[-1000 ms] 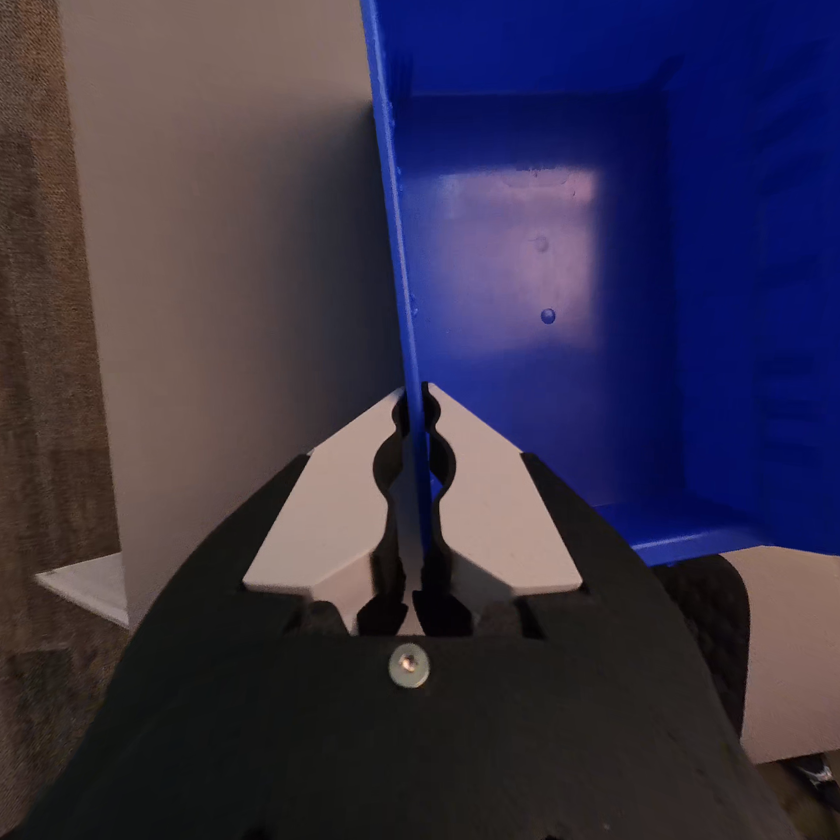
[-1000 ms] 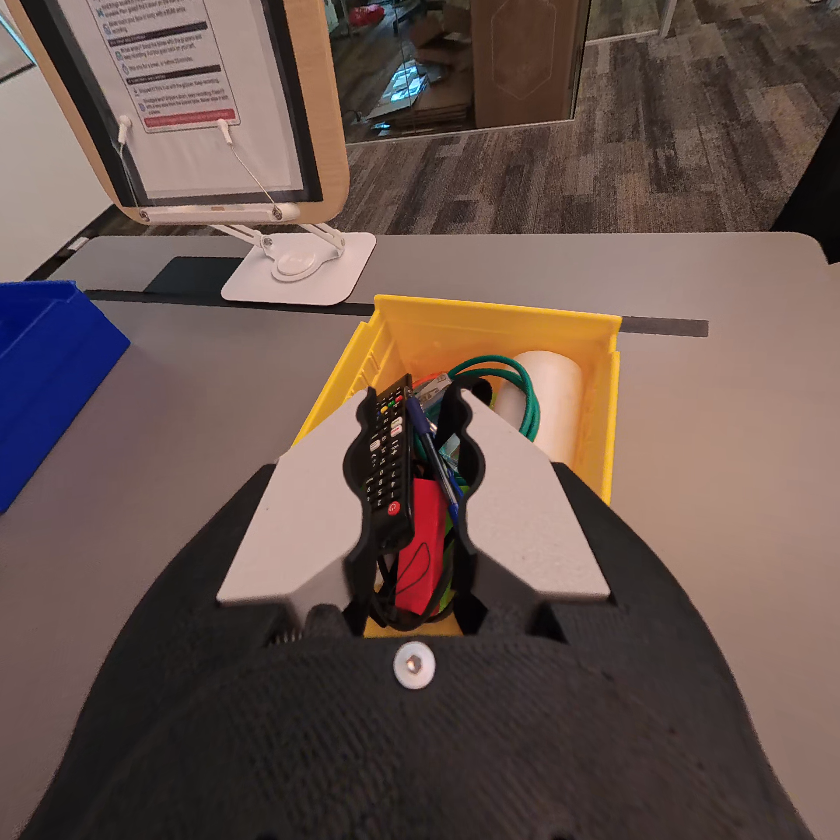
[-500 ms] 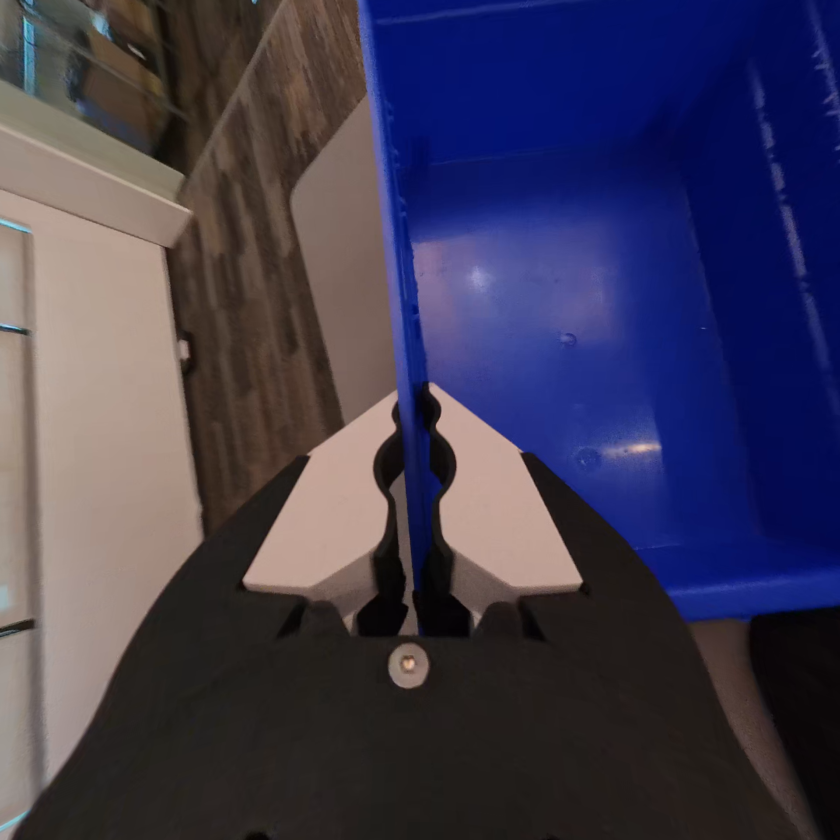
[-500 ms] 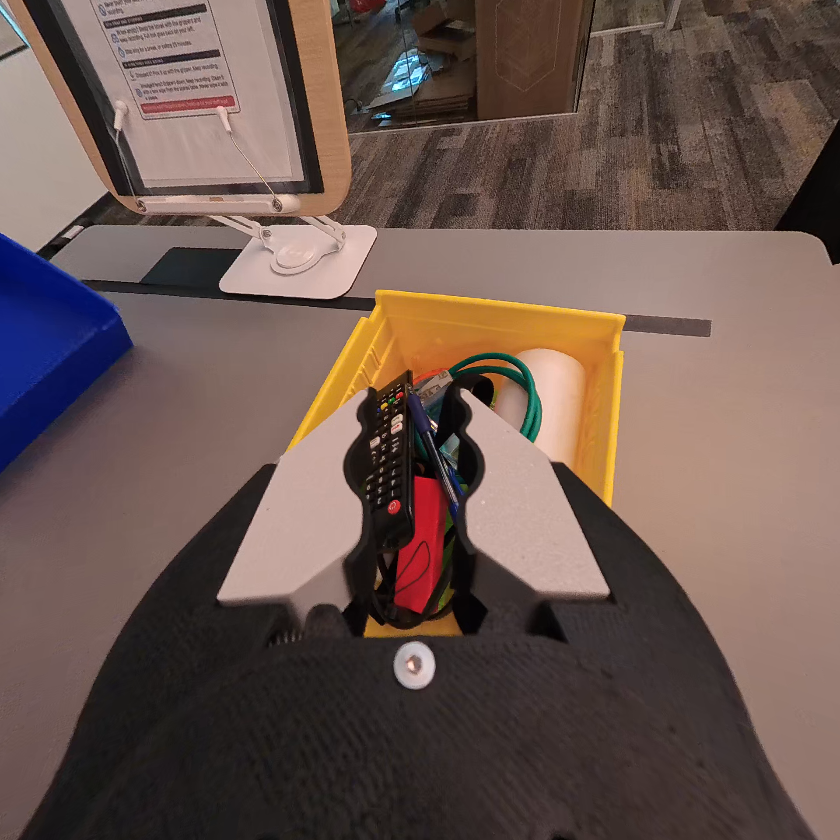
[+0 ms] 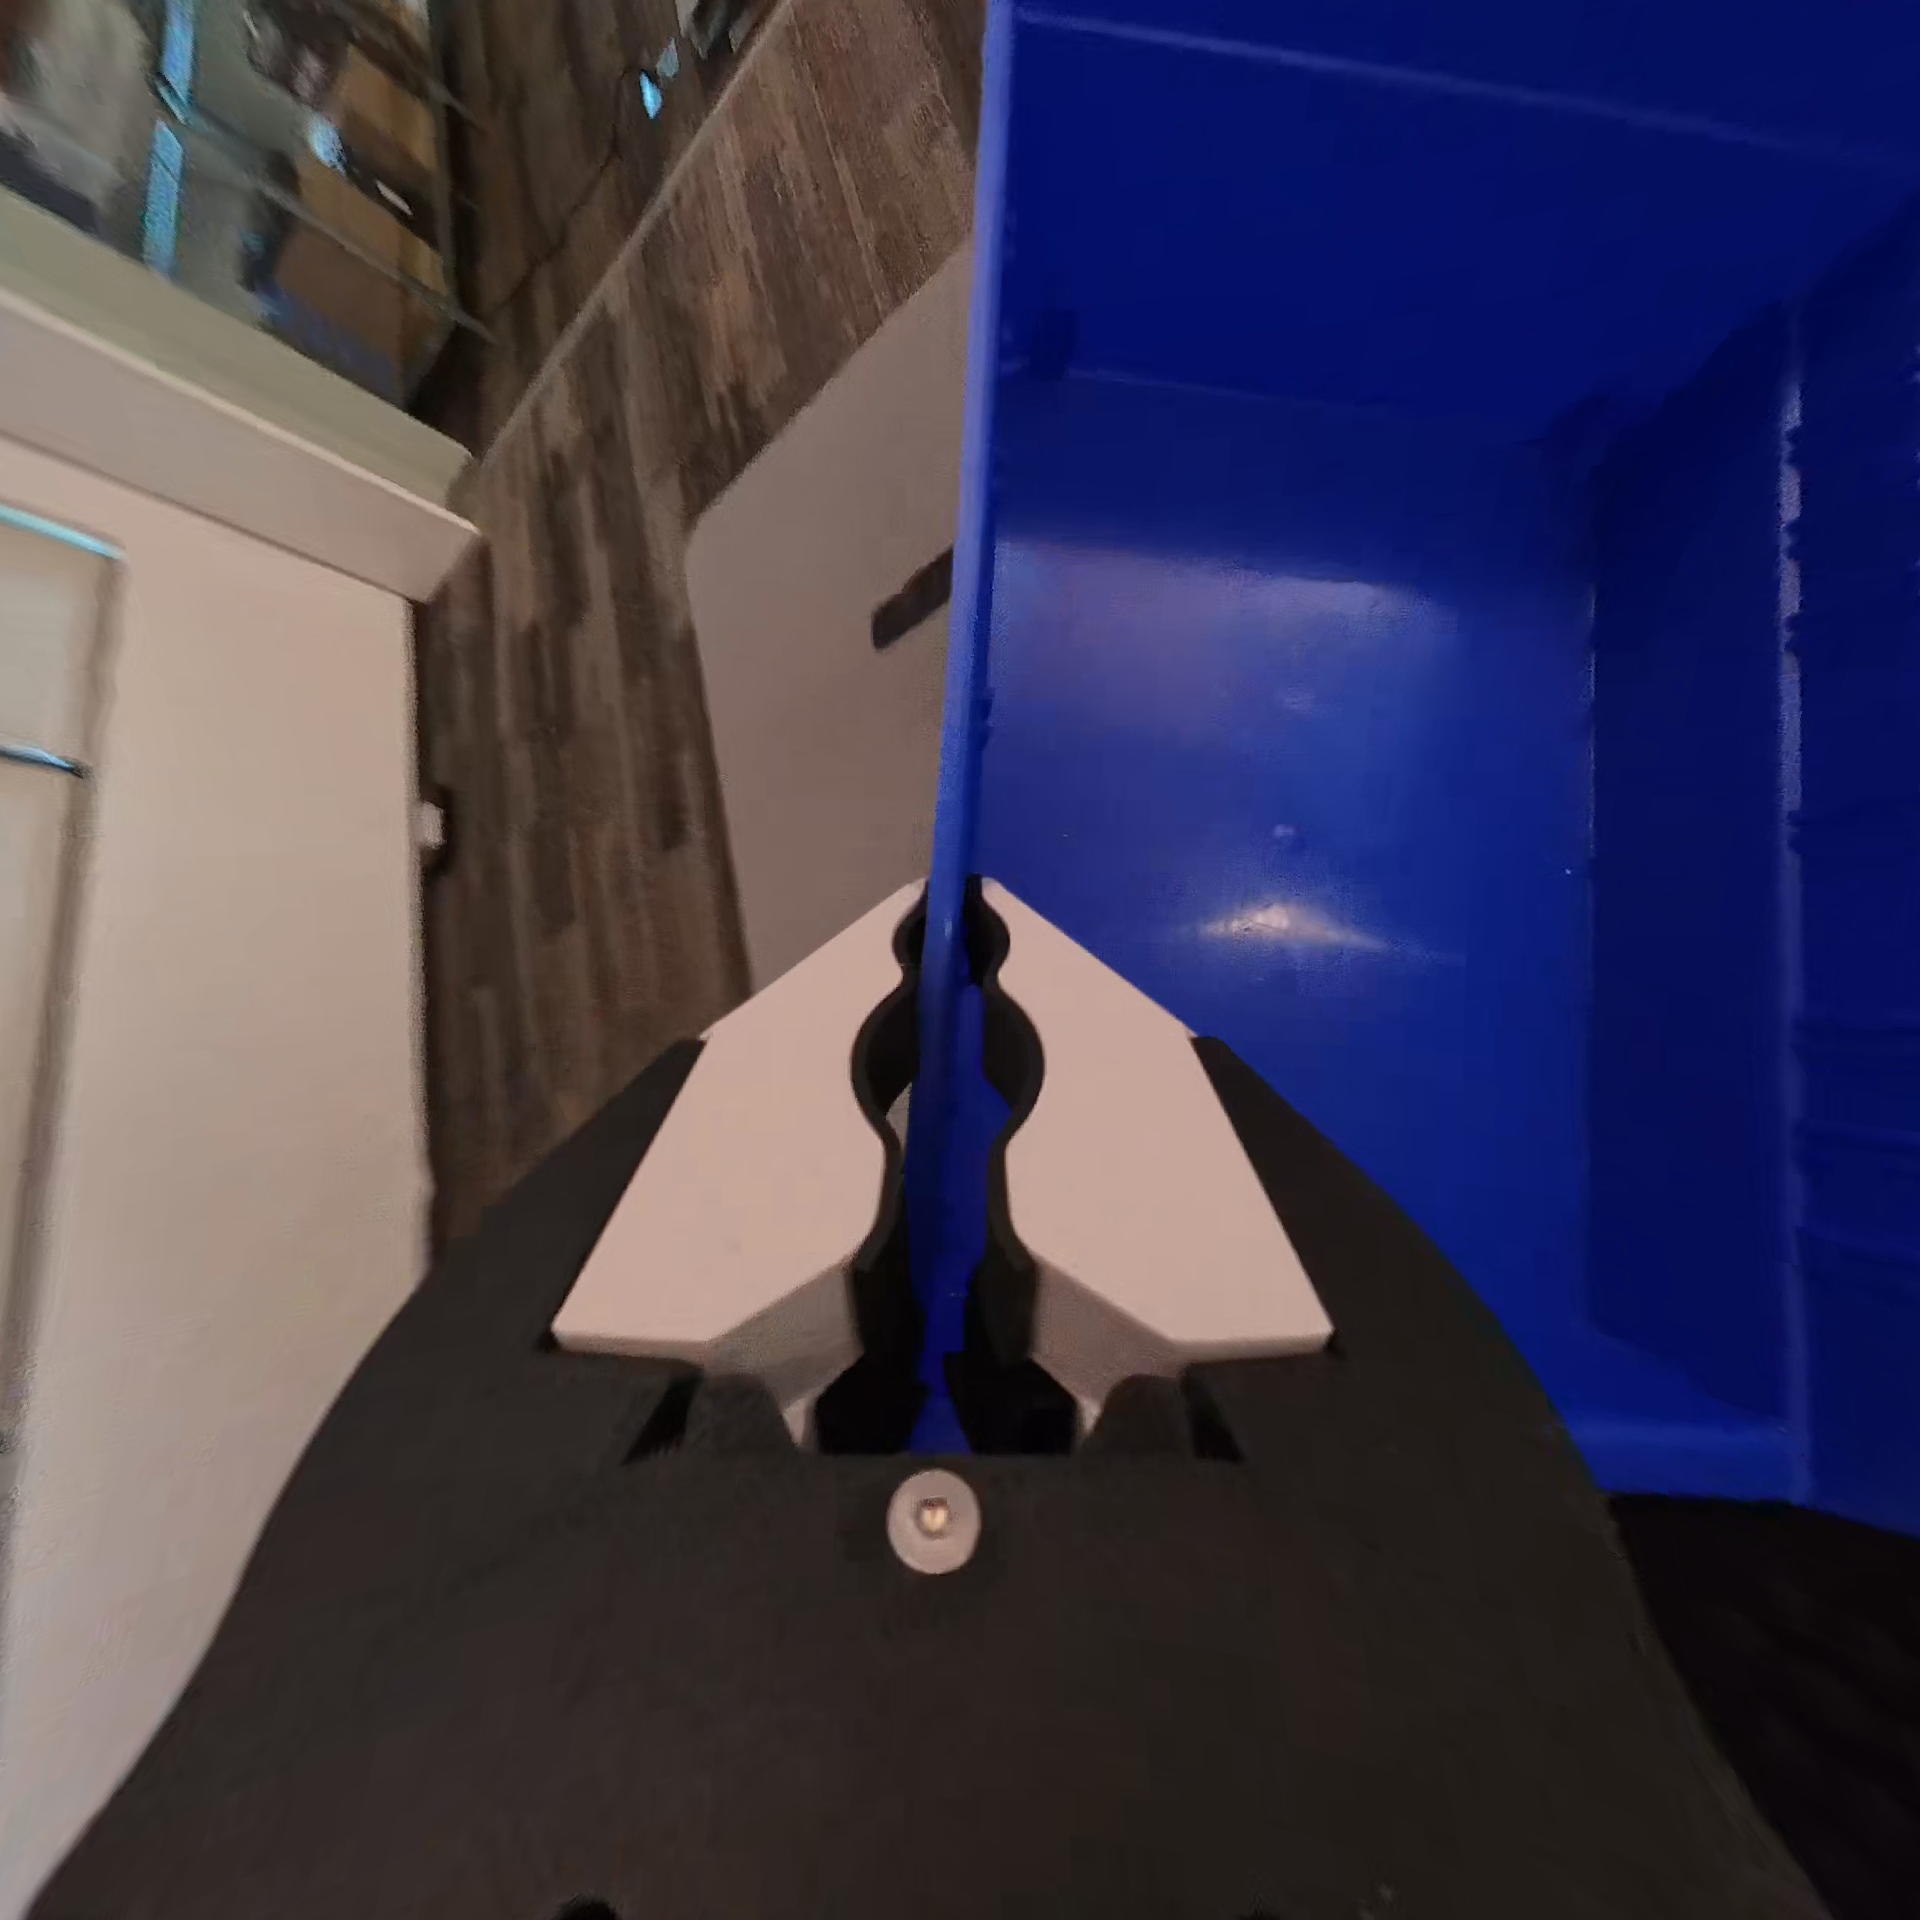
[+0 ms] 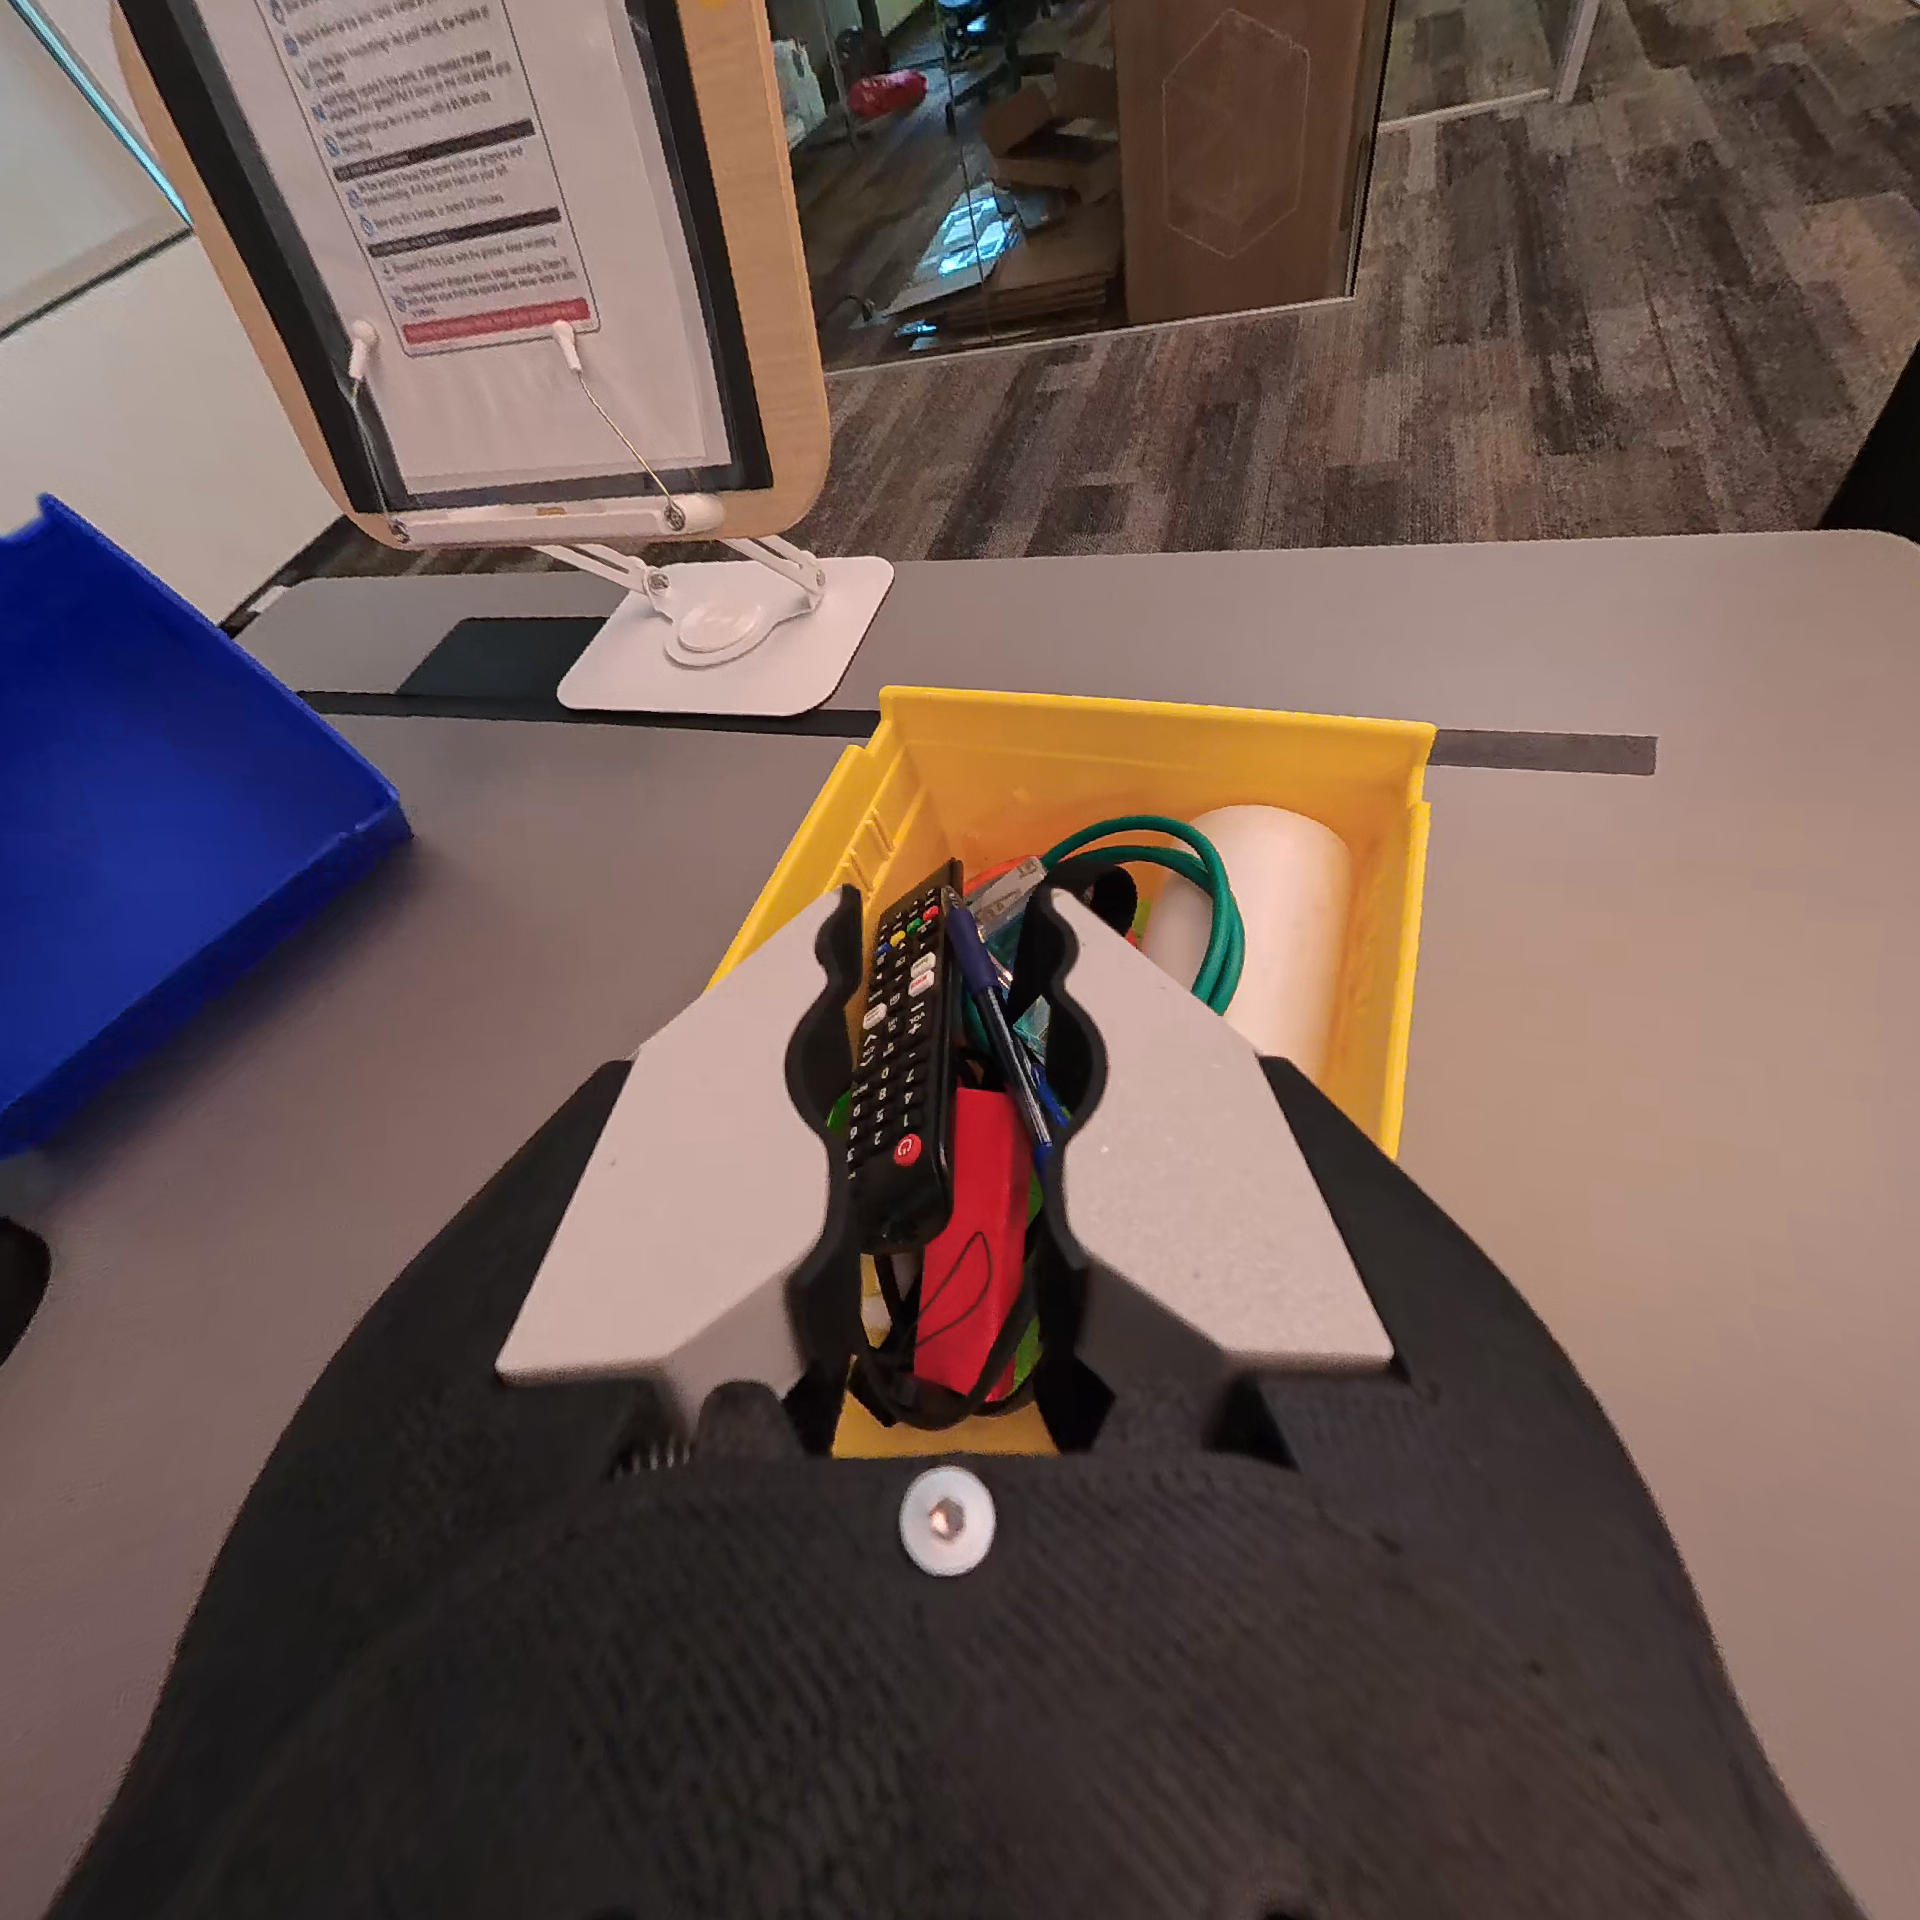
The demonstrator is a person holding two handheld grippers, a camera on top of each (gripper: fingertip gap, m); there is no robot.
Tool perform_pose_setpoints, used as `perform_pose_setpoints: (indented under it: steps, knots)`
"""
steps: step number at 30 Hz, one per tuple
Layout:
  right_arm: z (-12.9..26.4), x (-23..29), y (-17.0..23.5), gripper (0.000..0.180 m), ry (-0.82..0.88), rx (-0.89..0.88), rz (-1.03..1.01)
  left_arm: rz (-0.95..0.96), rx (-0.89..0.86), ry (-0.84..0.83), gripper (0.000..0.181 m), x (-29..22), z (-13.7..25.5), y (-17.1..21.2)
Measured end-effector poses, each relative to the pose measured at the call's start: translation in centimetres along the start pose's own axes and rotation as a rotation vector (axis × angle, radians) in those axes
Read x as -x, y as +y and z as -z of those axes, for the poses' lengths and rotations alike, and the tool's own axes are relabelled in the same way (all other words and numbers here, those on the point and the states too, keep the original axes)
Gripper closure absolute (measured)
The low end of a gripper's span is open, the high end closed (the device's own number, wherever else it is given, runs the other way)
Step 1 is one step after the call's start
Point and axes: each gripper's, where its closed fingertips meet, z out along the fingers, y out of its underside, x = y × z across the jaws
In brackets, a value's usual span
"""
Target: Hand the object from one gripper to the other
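Observation:
My left gripper (image 5: 948,894) is shut on the side wall of an empty blue bin (image 5: 1299,779), which it holds tilted up off the table. The same blue bin (image 6: 156,810) shows at the left edge of the right wrist view. My right gripper (image 6: 945,904) is open and empty, hovering over the near end of a yellow bin (image 6: 1143,717). Between its fingers I see a black remote (image 6: 899,1049), a blue pen (image 6: 997,1008) and a red item (image 6: 971,1278) lying in that bin.
The yellow bin also holds a green cable (image 6: 1216,914) and a white roll (image 6: 1268,925). A framed sheet on a white stand (image 6: 727,644) stands at the back of the grey table (image 6: 1610,1039). White cabinets (image 5: 208,935) and carpet floor (image 5: 582,779) lie to the left. Across from one pair of fingers to the other is roughly 60 cm.
The blue bin has risen and tilted in my left gripper, and it has come further into the right wrist view. My right gripper stays open over the yellow bin.

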Motion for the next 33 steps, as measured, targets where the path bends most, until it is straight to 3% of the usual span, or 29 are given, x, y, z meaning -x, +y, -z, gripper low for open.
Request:
perform_pose_setpoints:
  steps: [1,4,6,12,17,21,27,33]
  knots:
    - [0.1,-0.1,0.0,0.147,0.003,0.0,0.001,0.069,0.015,0.039,0.178,0.3,-0.8,0.9]
    - [0.3,-0.4,0.0,0.147,0.019,-0.005,-0.004,0.248,0.098,0.206,0.18,0.0,-2.8,4.4]
    - [0.7,-1.8,-0.3,0.136,0.093,-0.027,-0.036,0.329,0.14,0.295,0.18,-0.4,-3.9,6.6]
    - [5.2,-7.8,0.2,0.134,0.338,-0.114,-0.191,0.516,0.189,0.377,0.179,0.3,-5.6,10.5]
    - [4.0,-8.6,7.1,0.132,0.28,0.179,-0.332,0.59,0.134,0.38,0.179,1.3,-6.0,10.9]
    - [2.1,-8.0,10.5,0.144,0.236,0.361,-0.366,0.669,0.15,0.405,0.179,1.2,-6.6,11.6]
    - [1.4,-8.4,12.6,0.152,0.227,0.45,-0.394,0.733,0.21,0.438,0.178,0.6,-7.0,12.7]
    - [1.4,-8.9,13.1,0.164,0.248,0.476,-0.371,0.632,0.291,0.534,0.178,-1.9,-5.2,12.4]
